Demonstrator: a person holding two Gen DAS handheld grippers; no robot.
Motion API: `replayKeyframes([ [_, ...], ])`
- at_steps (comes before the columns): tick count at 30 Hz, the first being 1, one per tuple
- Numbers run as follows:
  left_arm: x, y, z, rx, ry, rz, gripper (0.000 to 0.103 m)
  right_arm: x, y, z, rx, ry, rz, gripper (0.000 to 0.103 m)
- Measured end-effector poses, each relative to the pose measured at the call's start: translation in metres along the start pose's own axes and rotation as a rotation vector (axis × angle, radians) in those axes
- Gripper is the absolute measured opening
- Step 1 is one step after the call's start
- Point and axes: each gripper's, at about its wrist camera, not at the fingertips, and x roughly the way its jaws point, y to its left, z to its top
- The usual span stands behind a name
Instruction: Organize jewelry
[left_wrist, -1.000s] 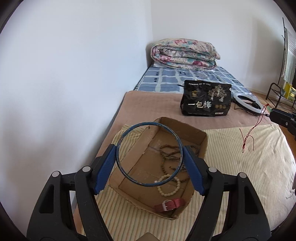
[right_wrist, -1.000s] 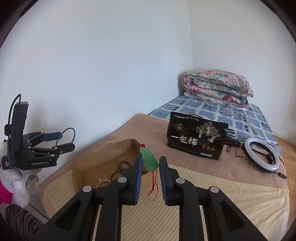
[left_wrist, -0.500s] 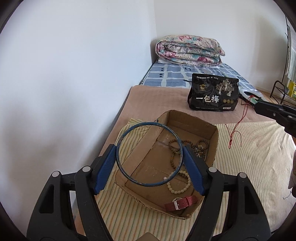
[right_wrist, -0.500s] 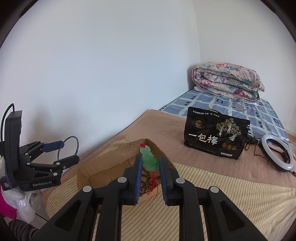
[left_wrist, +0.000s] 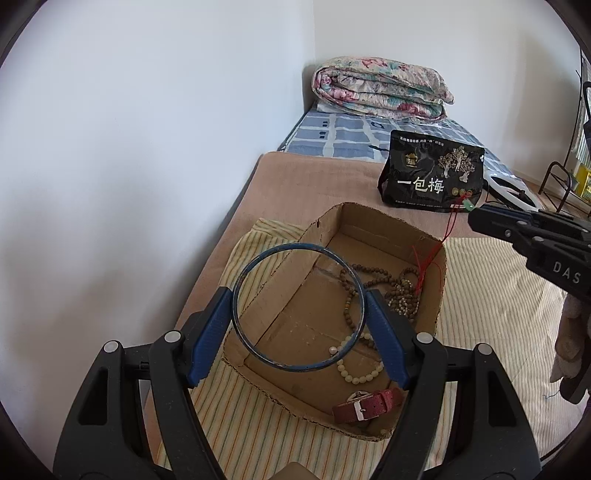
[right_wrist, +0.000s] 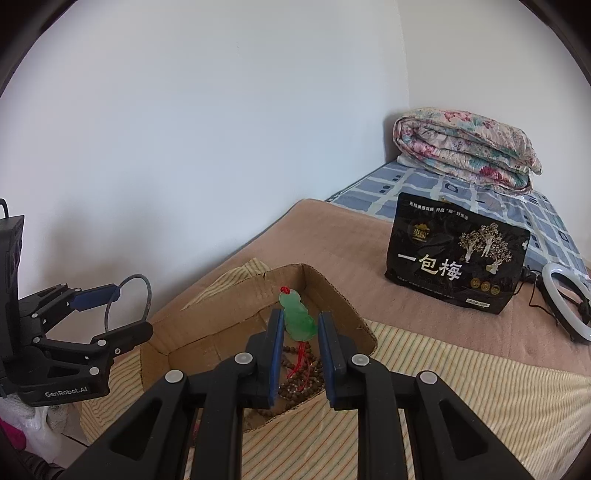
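My left gripper is shut on a thin blue bangle, held above the near left part of a cardboard box. The box holds brown bead strings, a pale bead bracelet and a red watch strap. My right gripper is shut on a green jade pendant; its red tassel hangs down into the box over the brown beads. The right gripper also shows at the right in the left wrist view.
The box sits on a striped cloth on a bed against a white wall. A black snack bag, a white ring light and a folded floral quilt lie farther back. A metal rack stands at the right.
My right gripper has moved with the pendant over the box, so the tassel now hangs inside it. My left gripper with the bangle has shifted slightly closer over the box.
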Motion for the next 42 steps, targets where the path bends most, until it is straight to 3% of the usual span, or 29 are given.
replayKeyframes([
  [7,0.009,0.005,0.0,-0.024,0.01,-0.03,0.074,0.014,0.001,-0.003,0.002,0.027,0.004,0.018],
  [9,0.009,0.005,0.0,-0.026,0.007,-0.034,0.074,0.016,0.002,-0.003,-0.001,0.027,-0.001,0.025],
  [16,0.016,0.004,-0.001,-0.027,0.036,-0.054,0.075,0.014,0.004,-0.003,0.0,0.025,-0.04,0.064],
  [20,0.019,0.0,-0.001,-0.016,0.051,-0.05,0.078,0.012,0.003,-0.004,0.009,0.021,-0.054,0.072],
  [32,0.014,-0.002,0.0,-0.023,0.042,-0.049,0.078,-0.002,-0.001,-0.003,0.012,0.007,-0.066,0.073],
  [42,-0.018,-0.009,0.009,-0.007,-0.027,-0.027,0.078,-0.03,0.002,0.0,0.007,-0.028,-0.072,0.075],
])
